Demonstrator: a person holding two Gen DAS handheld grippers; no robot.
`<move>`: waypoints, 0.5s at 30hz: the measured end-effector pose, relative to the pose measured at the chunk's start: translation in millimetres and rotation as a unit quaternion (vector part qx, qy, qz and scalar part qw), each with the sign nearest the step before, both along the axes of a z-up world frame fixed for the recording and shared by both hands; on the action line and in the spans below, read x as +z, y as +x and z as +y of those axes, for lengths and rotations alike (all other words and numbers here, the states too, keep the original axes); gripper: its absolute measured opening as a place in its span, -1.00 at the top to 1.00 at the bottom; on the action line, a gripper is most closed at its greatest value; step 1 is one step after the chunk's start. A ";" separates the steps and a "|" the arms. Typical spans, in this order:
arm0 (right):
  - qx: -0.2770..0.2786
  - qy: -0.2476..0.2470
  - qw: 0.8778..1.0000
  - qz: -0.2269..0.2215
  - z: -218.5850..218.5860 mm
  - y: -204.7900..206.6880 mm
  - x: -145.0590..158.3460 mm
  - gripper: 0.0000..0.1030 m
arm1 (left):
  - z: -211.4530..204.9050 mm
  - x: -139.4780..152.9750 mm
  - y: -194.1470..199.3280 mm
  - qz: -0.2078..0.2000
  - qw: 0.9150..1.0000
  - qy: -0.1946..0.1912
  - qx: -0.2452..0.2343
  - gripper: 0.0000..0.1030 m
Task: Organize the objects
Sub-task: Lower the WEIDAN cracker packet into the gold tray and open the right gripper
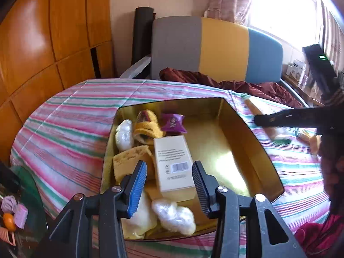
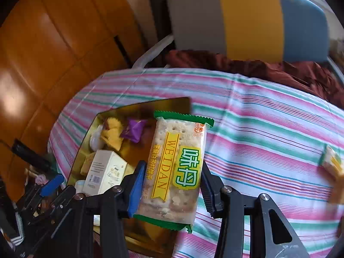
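A gold box point(image 1: 247, 129) lies open on the striped tablecloth; it also shows in the right wrist view point(image 2: 86, 137). Inside are a white carton point(image 1: 174, 161), a purple sachet point(image 1: 173, 123), yellow sponges point(image 1: 126, 161) and white plastic-wrapped lumps point(image 1: 174, 215). My left gripper point(image 1: 169, 185) is open and empty, hovering over the box's near end. My right gripper point(image 2: 171, 180) is shut on a green-and-yellow cracker packet point(image 2: 178, 163), held above the box's right edge. The right gripper shows blurred at the right of the left wrist view point(image 1: 290, 118).
Another cracker packet point(image 2: 333, 167) lies on the cloth at the right. A grey, yellow and blue chair point(image 1: 215, 47) with dark red fabric point(image 1: 247, 86) stands behind the table. Wooden panelling is at the left. A glass side table with small items point(image 1: 13, 215) is lower left.
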State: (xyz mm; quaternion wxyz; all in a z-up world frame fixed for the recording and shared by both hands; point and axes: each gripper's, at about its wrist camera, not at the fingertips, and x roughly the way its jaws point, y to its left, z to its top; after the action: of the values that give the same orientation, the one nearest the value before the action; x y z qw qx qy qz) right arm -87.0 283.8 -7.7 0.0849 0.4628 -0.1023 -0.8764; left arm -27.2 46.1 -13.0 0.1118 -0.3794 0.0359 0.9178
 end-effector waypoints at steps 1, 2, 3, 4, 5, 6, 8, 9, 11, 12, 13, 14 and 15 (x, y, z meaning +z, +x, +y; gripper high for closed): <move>0.004 0.004 1.000 -0.013 -12.7 -6.1 -5.8 0.06 | -3.3 -1.7 -0.7 -0.006 1.000 0.005 0.004 0.14; 0.011 0.001 1.000 -0.027 -23.9 -11.9 -12.4 0.06 | -6.0 -3.2 -1.0 -0.009 1.000 0.010 0.007 0.14; 0.019 0.001 0.999 -0.037 -35.5 -17.0 -19.2 0.06 | -8.6 -4.7 -0.7 -0.010 1.000 0.011 0.011 0.14; 0.027 0.009 0.999 -0.044 -47.9 -21.7 -25.4 0.06 | -11.1 -6.4 -0.3 -0.011 1.000 0.012 0.015 0.14; 0.032 0.020 0.998 -0.051 -58.1 -26.5 -31.1 0.06 | -13.9 -7.8 -0.3 -0.013 1.000 0.013 0.018 0.14; 0.034 0.028 0.997 -0.060 -67.8 -31.6 -37.3 0.06 | -16.6 -9.2 -0.5 -0.014 1.000 0.014 0.021 0.14; 0.037 0.034 0.996 -0.073 -78.9 -40.4 -48.9 0.06 | -22.2 -11.8 -1.4 -0.015 0.999 0.013 0.028 0.14; 0.034 0.042 0.995 -0.078 -83.9 -44.7 -54.0 0.06 | -24.7 -13.4 -1.6 -0.016 0.999 0.014 0.032 0.14; 0.034 0.050 0.995 -0.079 -87.6 -51.7 -60.7 0.06 | -29.2 -15.9 -0.9 -0.018 0.999 0.016 0.038 0.14; 0.036 0.053 0.995 -0.079 -89.3 -56.2 -63.9 0.06 | -31.3 -17.2 -1.5 -0.019 0.999 0.017 0.040 0.14; 0.038 0.056 0.994 -0.084 -93.2 -59.8 -67.5 0.05 | -33.7 -18.5 -2.0 -0.022 0.999 0.019 0.042 0.14; 0.043 0.054 0.994 -0.088 -95.6 -60.7 -70.1 0.05 | -36.1 -19.7 -1.7 -0.024 0.999 0.022 0.043 0.14; 0.050 0.047 0.994 -0.088 -99.0 -61.9 -71.8 0.05 | -38.1 -21.3 -1.6 -0.026 0.998 0.024 0.044 0.14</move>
State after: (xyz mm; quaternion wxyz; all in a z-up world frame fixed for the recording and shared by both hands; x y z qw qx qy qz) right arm -148.9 184.8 -79.6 0.0973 0.5461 -0.0445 -0.8309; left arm -28.8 8.0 -34.3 0.0810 -0.4015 -0.0059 0.9122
